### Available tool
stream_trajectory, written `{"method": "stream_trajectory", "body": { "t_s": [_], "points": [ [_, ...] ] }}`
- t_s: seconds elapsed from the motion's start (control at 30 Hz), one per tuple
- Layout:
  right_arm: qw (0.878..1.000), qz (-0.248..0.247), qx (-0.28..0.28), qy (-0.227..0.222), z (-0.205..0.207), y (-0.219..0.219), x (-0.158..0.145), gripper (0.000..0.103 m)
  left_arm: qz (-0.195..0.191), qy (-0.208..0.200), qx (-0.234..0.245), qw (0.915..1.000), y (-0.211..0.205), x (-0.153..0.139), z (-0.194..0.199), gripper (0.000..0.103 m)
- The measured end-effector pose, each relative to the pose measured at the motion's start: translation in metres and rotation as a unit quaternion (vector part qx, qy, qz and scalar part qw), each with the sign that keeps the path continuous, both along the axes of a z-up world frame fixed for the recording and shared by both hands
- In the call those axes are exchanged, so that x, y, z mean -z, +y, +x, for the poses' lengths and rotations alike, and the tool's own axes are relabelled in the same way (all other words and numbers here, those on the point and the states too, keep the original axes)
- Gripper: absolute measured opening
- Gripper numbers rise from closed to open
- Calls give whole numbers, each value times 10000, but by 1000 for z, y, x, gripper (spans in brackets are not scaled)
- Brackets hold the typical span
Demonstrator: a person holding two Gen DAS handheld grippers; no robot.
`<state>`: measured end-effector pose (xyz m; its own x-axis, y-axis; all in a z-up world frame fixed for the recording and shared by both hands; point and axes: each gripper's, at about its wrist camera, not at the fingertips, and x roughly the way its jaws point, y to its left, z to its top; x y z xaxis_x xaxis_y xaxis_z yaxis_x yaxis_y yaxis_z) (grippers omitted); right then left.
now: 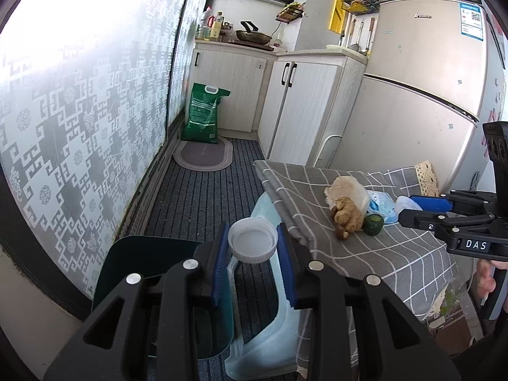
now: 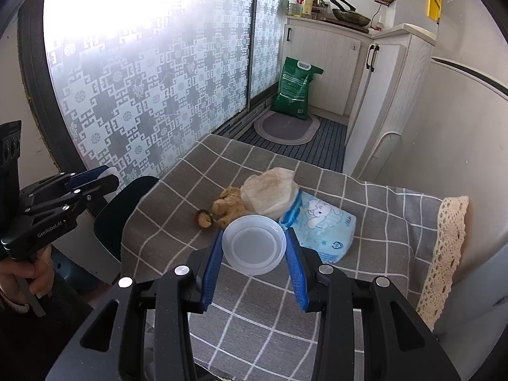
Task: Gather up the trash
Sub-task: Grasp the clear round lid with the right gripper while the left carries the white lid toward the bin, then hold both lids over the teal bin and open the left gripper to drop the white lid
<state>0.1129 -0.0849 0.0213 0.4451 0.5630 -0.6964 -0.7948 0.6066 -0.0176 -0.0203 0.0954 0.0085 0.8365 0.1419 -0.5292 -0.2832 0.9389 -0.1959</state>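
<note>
My left gripper [image 1: 253, 231] is shut on a white plastic lid [image 1: 253, 246], held over the floor beside the table, above a dark green bin [image 1: 136, 273]. My right gripper [image 2: 254, 235] is shut on a second white lid [image 2: 254, 247], held above the grey checked tablecloth [image 2: 254, 317]. On the cloth lie a crumpled brownish paper wad [image 2: 270, 190], a ginger root [image 2: 230, 206], a small round fruit piece [image 2: 204, 218] and a blue tissue pack [image 2: 327, 225]. Each gripper also shows at the edge of the other's view, the right gripper [image 1: 404, 206] and the left gripper [image 2: 112, 176].
A pale translucent plastic container [image 1: 263, 333] stands on the floor between the bin and the table. A fridge [image 1: 428, 63] and white cabinets [image 1: 301, 101] close off the right side. A green sack [image 1: 203, 114] and an oval mat [image 1: 203, 155] lie at the far end of the striped floor.
</note>
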Motion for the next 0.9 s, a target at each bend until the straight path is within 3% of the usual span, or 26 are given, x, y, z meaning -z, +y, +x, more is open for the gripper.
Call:
{"method": "stream_trajectory", "body": {
  "t_s": [0.47,0.9],
  "points": [
    [9984,77,-558,19,-28,74,-7,39,-115,371,-539,9978,60,29,-29,32],
    [9932,46,-1141,206,-58,146,-3,40,-253,891,-724,9931,97,63,-49,32]
  ]
}}
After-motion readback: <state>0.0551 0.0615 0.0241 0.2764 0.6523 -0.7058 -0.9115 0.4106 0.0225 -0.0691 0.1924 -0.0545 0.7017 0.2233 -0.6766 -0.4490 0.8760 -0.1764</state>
